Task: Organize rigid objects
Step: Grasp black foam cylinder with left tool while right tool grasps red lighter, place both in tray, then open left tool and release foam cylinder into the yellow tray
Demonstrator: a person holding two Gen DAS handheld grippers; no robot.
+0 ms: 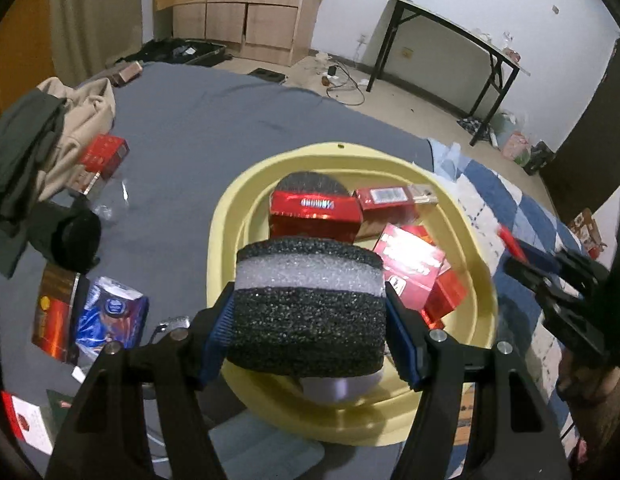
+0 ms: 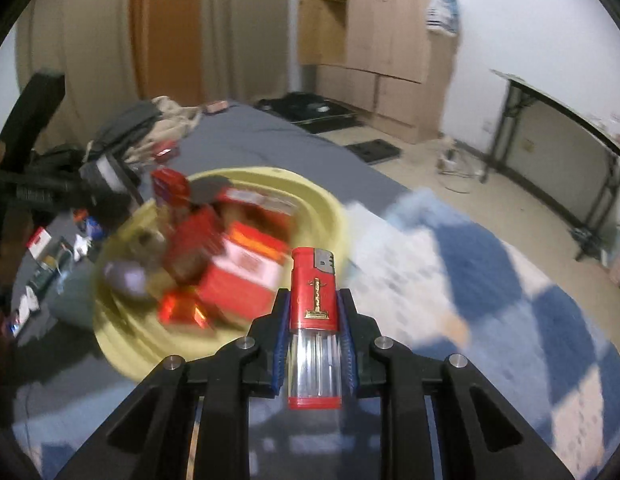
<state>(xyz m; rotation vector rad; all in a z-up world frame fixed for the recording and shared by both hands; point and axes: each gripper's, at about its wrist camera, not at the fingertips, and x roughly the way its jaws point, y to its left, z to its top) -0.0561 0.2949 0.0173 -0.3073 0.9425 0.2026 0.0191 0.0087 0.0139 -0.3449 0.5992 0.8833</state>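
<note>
My left gripper (image 1: 310,312) is shut on a round black-and-white foam block (image 1: 310,300) and holds it over the near rim of a yellow basin (image 1: 230,216). The basin holds several red boxes (image 1: 409,260) and another black foam disc (image 1: 313,182). My right gripper (image 2: 313,320) is shut on a red lighter (image 2: 313,300) with a clear lower half, just right of the basin (image 2: 333,208), above the blue checked cloth. The right gripper also shows in the left wrist view (image 1: 549,280) at the basin's right. The right wrist view is blurred.
The basin sits on a bed with a grey sheet (image 1: 214,120). Left of it lie a red box (image 1: 104,156), a blue packet (image 1: 110,316), a dark red box (image 1: 56,316), a black object (image 1: 76,240) and piled clothes (image 1: 38,140). A blue checked quilt (image 2: 489,280) lies to the right.
</note>
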